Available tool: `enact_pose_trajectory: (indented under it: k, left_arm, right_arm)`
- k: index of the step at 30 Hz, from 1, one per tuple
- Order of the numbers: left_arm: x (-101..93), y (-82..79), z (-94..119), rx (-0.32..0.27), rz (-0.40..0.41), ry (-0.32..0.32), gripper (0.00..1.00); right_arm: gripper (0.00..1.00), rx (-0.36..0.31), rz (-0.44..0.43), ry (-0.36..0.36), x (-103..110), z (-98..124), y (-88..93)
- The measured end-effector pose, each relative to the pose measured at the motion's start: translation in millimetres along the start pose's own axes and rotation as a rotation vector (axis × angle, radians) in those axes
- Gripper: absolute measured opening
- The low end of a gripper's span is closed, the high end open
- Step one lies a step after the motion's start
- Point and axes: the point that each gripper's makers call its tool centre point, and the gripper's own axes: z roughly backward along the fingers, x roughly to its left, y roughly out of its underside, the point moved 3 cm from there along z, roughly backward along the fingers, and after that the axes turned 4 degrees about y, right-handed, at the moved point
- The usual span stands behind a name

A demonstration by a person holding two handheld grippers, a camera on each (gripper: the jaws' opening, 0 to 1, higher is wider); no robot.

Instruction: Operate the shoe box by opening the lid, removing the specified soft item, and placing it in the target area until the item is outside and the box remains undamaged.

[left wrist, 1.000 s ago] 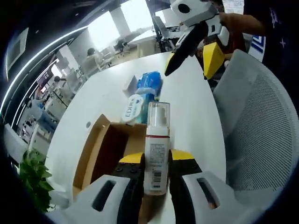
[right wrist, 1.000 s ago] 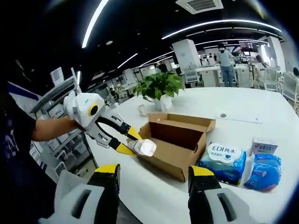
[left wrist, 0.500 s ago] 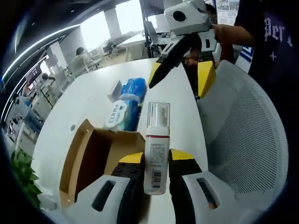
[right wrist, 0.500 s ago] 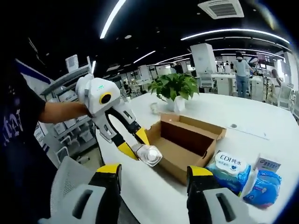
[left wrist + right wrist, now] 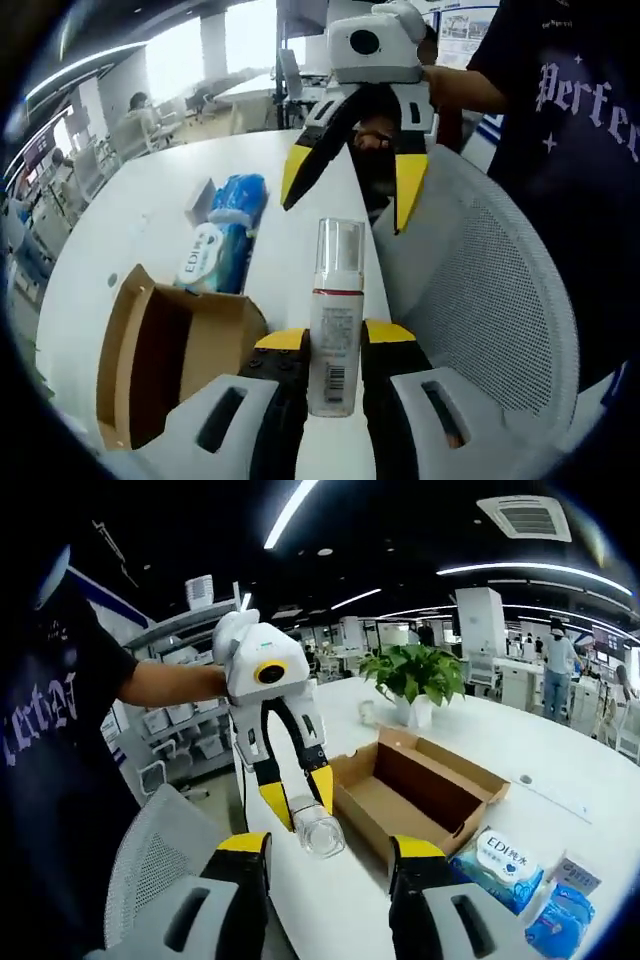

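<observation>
Your white table [image 5: 150,215] runs across the upper left of the left gripper view, with a mesh chair back [image 5: 480,300] at right. The open cardboard shoe box [image 5: 420,790] sits centre-right in the right gripper view, lid flaps up, its inside brown. Wet-wipe packs [image 5: 500,865] lie at lower right beside it. Your left gripper [image 5: 333,345] pinches a white pump bottle [image 5: 335,320] upright between yellow-tipped jaws, at bottom centre, held outside the box. Your right gripper [image 5: 325,855] stands spread, nothing between its jaws. A potted plant [image 5: 415,675] stands behind the box.
</observation>
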Motion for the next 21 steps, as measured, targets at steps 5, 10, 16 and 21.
enact_pose_trajectory:
  k: [5, 10, 16, 21]
  left_arm:
    - [-6.8, -3.9, -2.6, -0.004, 0.005, 0.037, 0.18]
    - [-8.6, -4.8, -1.9, -0.001, 0.000, 0.041, 0.18]
    - [-10.2, -6.6, -1.1, -0.006, 0.000, 0.047, 0.18]
    - [-10.7, -7.4, -1.5, -0.009, 0.003, 0.051, 0.18]
  right_arm:
    - [0.38, 0.000, 0.048, -0.039, 5.7, 2.2, 0.0]
    - [0.35, -0.013, 0.096, -0.068, 8.6, 2.1, -3.1]
    - [0.33, -0.023, 0.128, -0.079, 9.2, 1.3, -6.8]
    - [0.32, -0.019, 0.146, -0.083, 10.7, 0.5, -7.4]
